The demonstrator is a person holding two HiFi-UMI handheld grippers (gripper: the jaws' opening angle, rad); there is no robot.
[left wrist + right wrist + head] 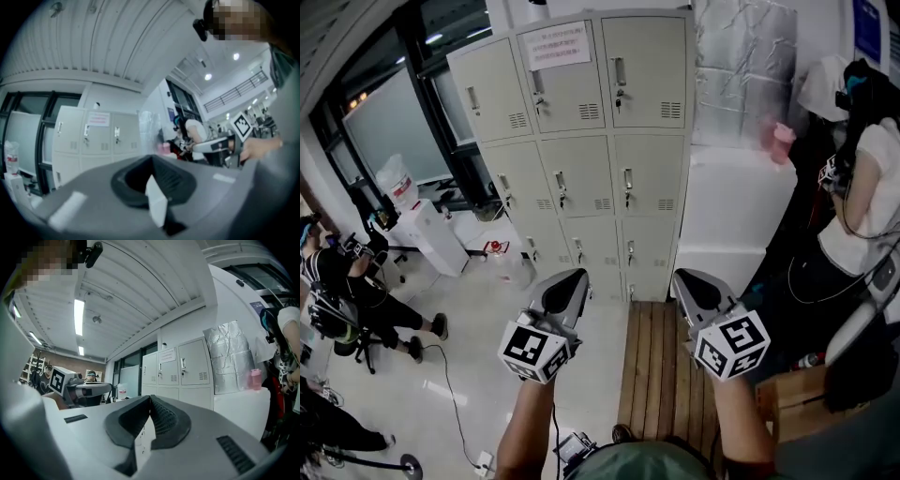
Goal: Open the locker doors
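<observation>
A bank of cream lockers (581,141) stands ahead, three columns wide, every door closed, each with a small handle and keyhole. A paper notice (555,44) is stuck on the top middle door. My left gripper (567,286) and right gripper (694,286) are held side by side in front of the bottom row, well short of the doors, touching nothing. Both have their jaws together and hold nothing. The lockers (98,136) show beyond the left gripper (151,158), and the lockers (180,371) beyond the right gripper (150,397).
A wooden pallet (661,366) lies on the floor under my right arm. Right of the lockers is a white cabinet (731,206) with a pink cup (781,142), then a standing person (862,187). A seated person (347,291) and a white bin (431,234) are at the left.
</observation>
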